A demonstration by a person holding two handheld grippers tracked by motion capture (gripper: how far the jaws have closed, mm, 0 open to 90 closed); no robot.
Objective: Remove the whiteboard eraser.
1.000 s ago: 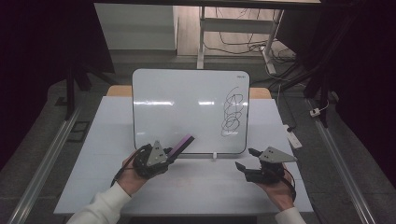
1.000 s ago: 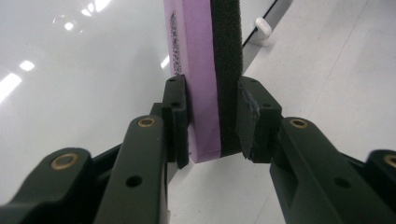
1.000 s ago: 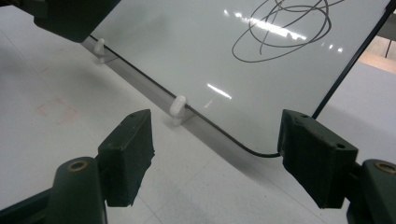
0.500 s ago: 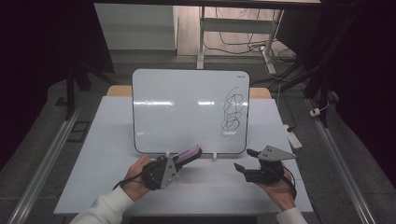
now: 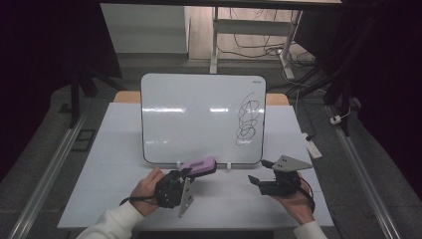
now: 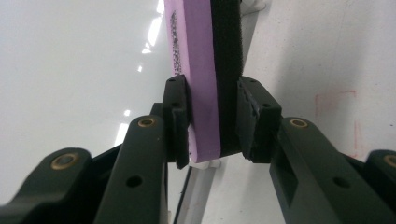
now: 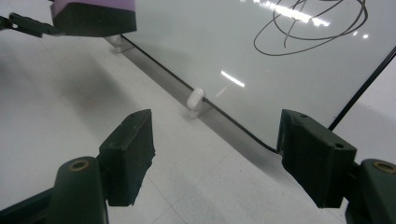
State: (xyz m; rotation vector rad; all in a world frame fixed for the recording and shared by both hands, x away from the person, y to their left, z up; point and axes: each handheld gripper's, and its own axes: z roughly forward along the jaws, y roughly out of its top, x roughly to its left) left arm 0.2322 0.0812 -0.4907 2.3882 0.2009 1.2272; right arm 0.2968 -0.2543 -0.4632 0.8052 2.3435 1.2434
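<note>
In the left tongs, clamped tight, sits the purple eraser, just below the whiteboard edge on the bench; right tongs stand apart, empty. Risk: felt side faces sideways, so a wipe could miss the scribble up and right of both tongs. Eraser print and board's corner mark unreadable.

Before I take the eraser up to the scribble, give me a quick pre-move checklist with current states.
1. Left gripper clamped on purple eraser: ok, pads press both sides.
2. Felt side of eraser facing the whiteboard: cannot tell.
3. Scribble present on the board's right part: ok.
4. Right gripper open with nothing between the jaws: ok.
5. Right gripper apart from the board's lower edge: ok.
6. Board standing on its white feet: ok.
</note>
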